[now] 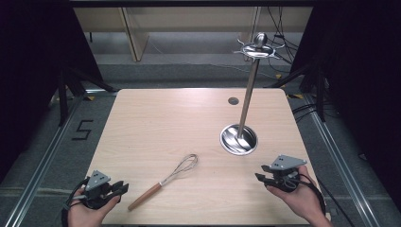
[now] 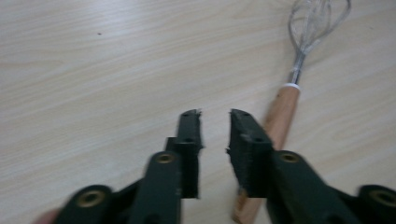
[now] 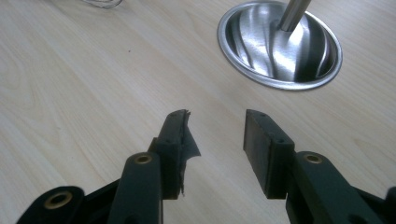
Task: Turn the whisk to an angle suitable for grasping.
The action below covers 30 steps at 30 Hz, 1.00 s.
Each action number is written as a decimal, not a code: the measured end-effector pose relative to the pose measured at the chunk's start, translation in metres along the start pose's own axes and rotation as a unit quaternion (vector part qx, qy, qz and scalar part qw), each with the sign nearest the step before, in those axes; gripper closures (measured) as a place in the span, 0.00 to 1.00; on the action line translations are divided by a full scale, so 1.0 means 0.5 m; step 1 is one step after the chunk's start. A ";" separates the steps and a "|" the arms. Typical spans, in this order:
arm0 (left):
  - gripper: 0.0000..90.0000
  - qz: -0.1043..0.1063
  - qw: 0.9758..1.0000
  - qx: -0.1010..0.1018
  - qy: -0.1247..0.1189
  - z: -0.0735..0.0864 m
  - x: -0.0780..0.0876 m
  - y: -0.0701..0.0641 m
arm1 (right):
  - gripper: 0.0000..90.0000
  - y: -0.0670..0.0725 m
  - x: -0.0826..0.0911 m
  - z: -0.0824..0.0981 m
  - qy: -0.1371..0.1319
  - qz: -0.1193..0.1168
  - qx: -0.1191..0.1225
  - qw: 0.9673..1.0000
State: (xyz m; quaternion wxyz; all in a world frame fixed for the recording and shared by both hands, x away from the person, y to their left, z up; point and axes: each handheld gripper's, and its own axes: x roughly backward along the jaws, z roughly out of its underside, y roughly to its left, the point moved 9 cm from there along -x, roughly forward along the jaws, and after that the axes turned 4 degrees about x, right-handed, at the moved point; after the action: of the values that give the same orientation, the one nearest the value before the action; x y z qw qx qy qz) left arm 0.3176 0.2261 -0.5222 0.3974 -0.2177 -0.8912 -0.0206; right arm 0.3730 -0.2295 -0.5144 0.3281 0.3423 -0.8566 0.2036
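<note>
A wire whisk [image 1: 163, 180] with a wooden handle lies flat on the table near the front, wires toward the far right. In the left gripper view the whisk [image 2: 285, 107] runs up just right of the jaws. My left gripper [image 1: 122, 187] rests at the front left corner, open and empty, a short way left of the handle's end. My right gripper [image 1: 261, 172] is open and empty at the front right, just in front of the steel stand's round base [image 1: 239, 139]. The base [image 3: 279, 44] shows ahead of the right gripper [image 3: 217, 114].
A tall steel pole [image 1: 248, 97] rises from the base to a hooked top ring [image 1: 257, 49]. A small dark grommet hole [image 1: 233, 100] sits in the table's far part. Dark curtains and floor cables surround the wooden table [image 1: 156, 123].
</note>
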 end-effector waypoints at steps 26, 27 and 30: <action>0.99 0.061 0.961 -0.128 0.239 0.051 -0.080 -0.063 | 0.64 0.006 -0.015 0.012 0.020 -0.018 -0.008 1.000; 0.99 0.054 0.961 -0.129 0.240 0.050 -0.082 -0.061 | 0.64 0.005 -0.015 0.012 0.020 -0.017 -0.007 1.000; 0.99 0.046 0.960 -0.124 0.246 0.046 -0.086 -0.058 | 0.64 0.003 -0.014 0.011 0.019 -0.015 -0.005 1.000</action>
State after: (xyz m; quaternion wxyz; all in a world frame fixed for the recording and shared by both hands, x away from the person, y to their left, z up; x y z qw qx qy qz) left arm 0.3153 0.1887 -0.5646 0.5748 -0.2942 -0.7454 -0.1658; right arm 0.3734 -0.2283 -0.5233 0.3490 0.3499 -0.8458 0.2010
